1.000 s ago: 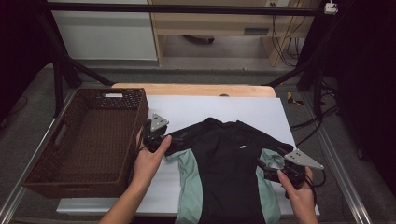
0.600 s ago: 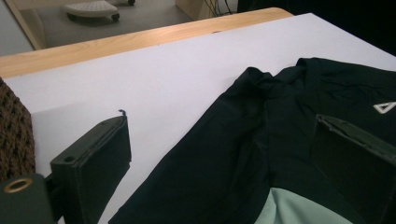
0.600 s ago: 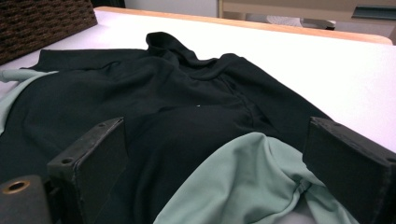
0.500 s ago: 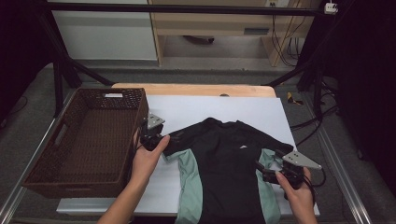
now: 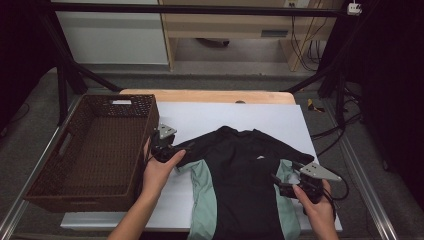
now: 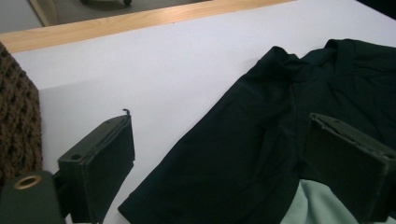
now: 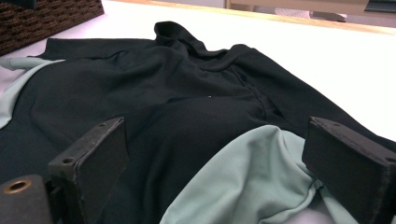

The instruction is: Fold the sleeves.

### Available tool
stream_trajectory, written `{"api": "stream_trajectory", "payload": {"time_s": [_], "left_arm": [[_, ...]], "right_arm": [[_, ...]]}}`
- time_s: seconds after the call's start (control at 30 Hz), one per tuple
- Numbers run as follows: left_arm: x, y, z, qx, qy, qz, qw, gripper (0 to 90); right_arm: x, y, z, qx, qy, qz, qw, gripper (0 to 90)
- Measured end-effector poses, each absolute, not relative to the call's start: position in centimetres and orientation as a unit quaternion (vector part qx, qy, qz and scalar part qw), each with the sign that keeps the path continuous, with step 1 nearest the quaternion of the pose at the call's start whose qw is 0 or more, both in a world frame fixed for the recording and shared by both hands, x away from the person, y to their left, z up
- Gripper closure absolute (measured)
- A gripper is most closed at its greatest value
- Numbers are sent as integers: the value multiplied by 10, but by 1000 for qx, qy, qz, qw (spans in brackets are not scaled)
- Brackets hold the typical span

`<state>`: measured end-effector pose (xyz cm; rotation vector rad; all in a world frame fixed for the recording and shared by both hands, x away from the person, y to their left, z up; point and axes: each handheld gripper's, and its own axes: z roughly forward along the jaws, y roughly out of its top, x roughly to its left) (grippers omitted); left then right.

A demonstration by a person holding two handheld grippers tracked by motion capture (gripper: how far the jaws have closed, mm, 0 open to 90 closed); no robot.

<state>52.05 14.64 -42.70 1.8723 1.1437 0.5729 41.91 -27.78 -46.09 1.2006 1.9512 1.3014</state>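
A black shirt point(image 5: 247, 172) with mint-green side panels point(image 5: 204, 192) lies flat on the white table cover point(image 5: 225, 117), collar toward the far edge. My left gripper point(image 5: 176, 151) is at the end of the shirt's left sleeve. In the left gripper view it point(image 6: 224, 172) stands open, with the black sleeve point(image 6: 219, 154) lying between the jaws. My right gripper point(image 5: 281, 184) is at the shirt's right side, low on the sleeve. It point(image 7: 219, 172) is open too, with black cloth and a fold of mint-green fabric point(image 7: 254, 179) between its jaws.
A dark brown wicker basket point(image 5: 92, 150) stands at the table's left, close beside my left hand; its corner point(image 6: 16, 126) appears in the left gripper view. A wooden strip point(image 5: 205, 96) runs along the far edge. Bare white cover lies beyond the collar.
Both hands have shifted only slightly. The right gripper has edged a little left toward the shirt's side. The shirt lies as before.
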Motion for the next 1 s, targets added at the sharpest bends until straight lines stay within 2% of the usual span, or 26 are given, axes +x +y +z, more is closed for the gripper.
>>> {"api": "stream_trajectory", "payload": {"time_s": [0.47,0.67,1.0], "left_arm": [[527,153,-456,738,504,247,375,253],[531,156,-471,735,520,258,352,268],[533,154,-486,731,541,240,338,264]], "right_arm": [[419,-275,-463,439,722,476,242,80],[419,-273,-463,435,725,476,240,80],[419,-272,-465,431,732,472,235,80]]}}
